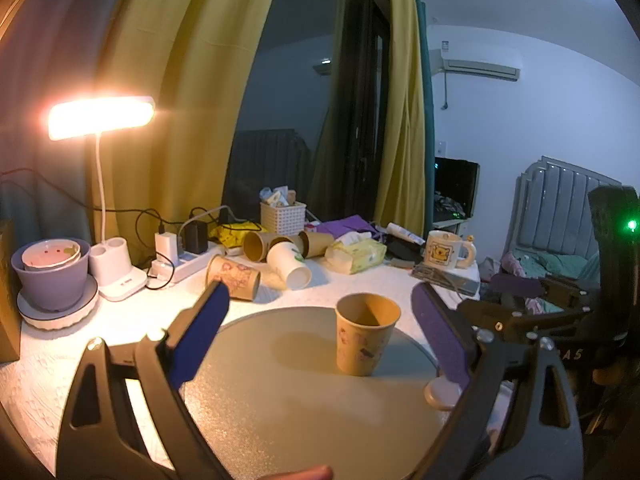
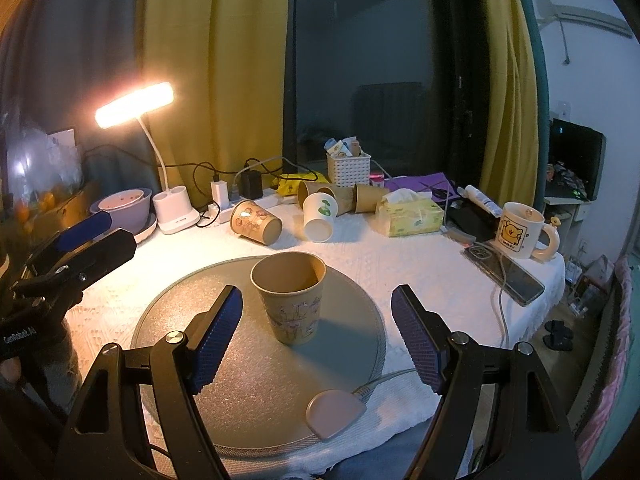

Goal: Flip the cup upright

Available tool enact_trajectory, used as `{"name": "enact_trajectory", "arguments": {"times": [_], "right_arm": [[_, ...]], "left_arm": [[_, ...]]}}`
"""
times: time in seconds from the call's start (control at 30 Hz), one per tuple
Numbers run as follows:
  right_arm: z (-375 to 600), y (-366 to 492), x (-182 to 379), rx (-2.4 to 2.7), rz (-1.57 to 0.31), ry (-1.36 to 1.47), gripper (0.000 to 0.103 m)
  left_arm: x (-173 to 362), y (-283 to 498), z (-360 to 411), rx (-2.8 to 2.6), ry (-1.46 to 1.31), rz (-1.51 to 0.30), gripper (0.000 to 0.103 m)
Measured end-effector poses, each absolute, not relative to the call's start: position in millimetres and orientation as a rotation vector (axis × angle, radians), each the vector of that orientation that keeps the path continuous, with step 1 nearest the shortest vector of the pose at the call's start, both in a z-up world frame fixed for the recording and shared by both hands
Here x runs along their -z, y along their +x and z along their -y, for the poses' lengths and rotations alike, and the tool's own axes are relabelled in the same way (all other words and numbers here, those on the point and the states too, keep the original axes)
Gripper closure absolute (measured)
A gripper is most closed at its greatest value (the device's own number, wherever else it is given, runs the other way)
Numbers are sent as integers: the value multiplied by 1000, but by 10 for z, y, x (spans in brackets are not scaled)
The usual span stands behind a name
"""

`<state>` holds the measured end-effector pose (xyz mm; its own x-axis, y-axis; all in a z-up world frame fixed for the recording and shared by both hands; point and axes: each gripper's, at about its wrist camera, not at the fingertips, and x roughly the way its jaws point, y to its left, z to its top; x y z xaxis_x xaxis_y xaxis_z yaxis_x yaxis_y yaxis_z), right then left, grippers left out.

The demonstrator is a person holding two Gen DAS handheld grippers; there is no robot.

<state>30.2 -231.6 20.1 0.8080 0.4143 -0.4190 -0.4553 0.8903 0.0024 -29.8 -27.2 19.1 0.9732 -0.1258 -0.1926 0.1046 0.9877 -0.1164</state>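
Paper cup [image 2: 289, 297] seen upright on round grey mat [image 2: 224, 392] — mouth up, free of both claws. Left gripper [image 1: 320, 320] and right gripper [image 2: 316, 320] held wide apart, nothing gripped.

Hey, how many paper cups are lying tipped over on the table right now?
5, possibly more hidden in the pile: a printed cup nearest the lamp, a white cup beside it, and three plain brown ones bunched behind, before the basket.

six paper cups [image 2: 289, 296], one mug [image 2: 520, 231], one lamp [image 2: 136, 105]
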Motion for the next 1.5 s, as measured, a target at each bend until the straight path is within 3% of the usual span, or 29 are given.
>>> {"name": "enact_trajectory", "arguments": {"times": [1.5], "right_arm": [[2315,295,-149,-476,-427,-105,23]], "left_arm": [[-202,-288,275,115,-107,-203,10]]}}
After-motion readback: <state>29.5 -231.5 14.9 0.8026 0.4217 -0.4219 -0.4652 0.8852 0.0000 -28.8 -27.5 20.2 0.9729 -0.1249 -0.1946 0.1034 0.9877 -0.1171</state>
